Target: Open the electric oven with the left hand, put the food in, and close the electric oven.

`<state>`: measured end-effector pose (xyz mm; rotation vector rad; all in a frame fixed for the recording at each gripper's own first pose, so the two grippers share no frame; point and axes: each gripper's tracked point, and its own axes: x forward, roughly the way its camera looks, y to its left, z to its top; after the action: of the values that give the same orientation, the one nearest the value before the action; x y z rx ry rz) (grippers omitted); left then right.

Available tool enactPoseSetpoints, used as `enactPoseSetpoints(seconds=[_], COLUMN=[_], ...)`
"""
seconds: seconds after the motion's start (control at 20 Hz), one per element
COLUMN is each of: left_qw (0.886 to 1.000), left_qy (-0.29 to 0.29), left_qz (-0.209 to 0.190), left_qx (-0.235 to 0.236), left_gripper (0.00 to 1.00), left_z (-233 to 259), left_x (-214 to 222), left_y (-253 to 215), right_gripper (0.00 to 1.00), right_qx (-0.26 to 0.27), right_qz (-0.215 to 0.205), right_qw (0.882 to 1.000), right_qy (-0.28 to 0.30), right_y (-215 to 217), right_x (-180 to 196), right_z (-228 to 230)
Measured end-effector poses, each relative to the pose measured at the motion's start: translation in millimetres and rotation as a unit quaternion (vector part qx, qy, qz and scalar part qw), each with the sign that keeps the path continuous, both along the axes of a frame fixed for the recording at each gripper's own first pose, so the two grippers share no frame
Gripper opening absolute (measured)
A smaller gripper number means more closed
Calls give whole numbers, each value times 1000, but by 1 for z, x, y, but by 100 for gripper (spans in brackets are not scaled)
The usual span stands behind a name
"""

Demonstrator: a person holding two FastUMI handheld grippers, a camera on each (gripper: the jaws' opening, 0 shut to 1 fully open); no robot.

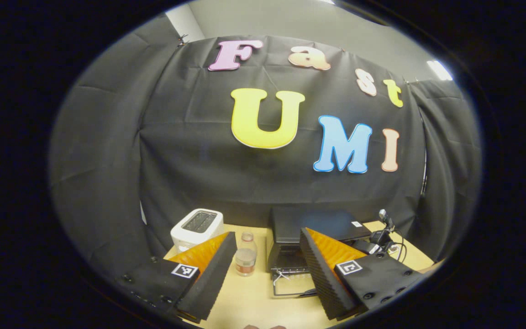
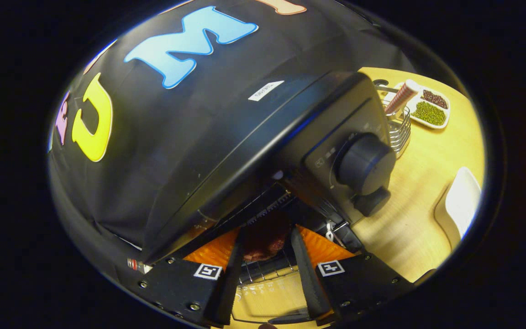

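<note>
Food (image 2: 263,237) sits between my right hand-held gripper (image 2: 265,256) fingers at the oven (image 2: 290,137) mouth, twelve o'clock ahead, so I should slide it level onto the rack while my left hand-held gripper (image 1: 267,269) waits, spread apart.

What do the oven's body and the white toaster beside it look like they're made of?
The oven looks like matte black painted metal or plastic: smooth, faintly sheened. Its rack is thin bare wire, probably steel. The toaster seems glossy white plastic, judging by its rounded, shiny shell.
</note>
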<state>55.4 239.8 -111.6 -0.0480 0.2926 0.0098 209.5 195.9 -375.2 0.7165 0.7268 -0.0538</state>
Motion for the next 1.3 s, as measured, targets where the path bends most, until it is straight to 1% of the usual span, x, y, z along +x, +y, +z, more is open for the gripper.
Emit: enactPoseSetpoints(seconds=[0.1,0.15,0.2,0.25,0.35,0.55,0.6,0.75,0.8,0.85,0.9,1.0,1.05,1.1,1.15,1.2,1.25,1.3], left_qw=[1000,1000,1000,1000,999,998,998,996,996,995,995,994,994,994,994,994,995,995], left_qy=[-3,-6,-11,-14,-17,-30,-33,-51,-59,-66,-71,-80,-82,-79,-72,-63,-53,-43], left_qz=[-9,-15,-20,-25,-36,-56,-61,-72,-73,-74,-76,-76,-76,-77,-78,-82,-84,-84], left_qx=[2,4,5,6,3,-3,-4,9,13,13,13,17,18,18,18,17,19,23], left_gripper=[94,97,94,94,94,94,100,100,94,100,100,88,94,100,100,100,100,100], left_z=[1,3,4,5,5,12,15,26,32,38,41,48,49,45,40,31,23,14], left_x=[5,8,11,13,19,29,30,29,28,27,24,20,18,17,15,14,13,11], left_y=[-13,-22,-30,-39,-60,-104,-116,-146,-155,-165,-174,-187,-194,-199,-205,-210,-214,-216], right_gripper=[62,62,62,62,62,61,61,61,61,61,61,61,62,65,69,69,80,79], right_qx=[-41,-62,-82,-102,-137,-202,-213,-247,-258,-265,-272,-282,-286,-292,-299,-300,-298,-296], right_qz=[23,33,40,47,52,48,45,35,31,28,26,24,27,29,28,30,30,29], right_qw=[999,997,995,992,985,964,959,941,935,929,924,915,911,906,903,901,901,901], right_qy=[-17,-30,-44,-60,-95,-164,-181,-229,-243,-256,-267,-286,-297,-304,-308,-312,-314,-315], right_y=[-10,-15,-23,-31,-52,-97,-104,-132,-141,-148,-153,-164,-168,-171,-175,-178,-178,-181], right_x=[-14,-21,-31,-38,-53,-77,-82,-100,-106,-112,-118,-127,-130,-133,-135,-134,-137,-140], right_z=[18,29,41,57,90,166,185,240,257,270,283,303,310,315,317,319,322,322])
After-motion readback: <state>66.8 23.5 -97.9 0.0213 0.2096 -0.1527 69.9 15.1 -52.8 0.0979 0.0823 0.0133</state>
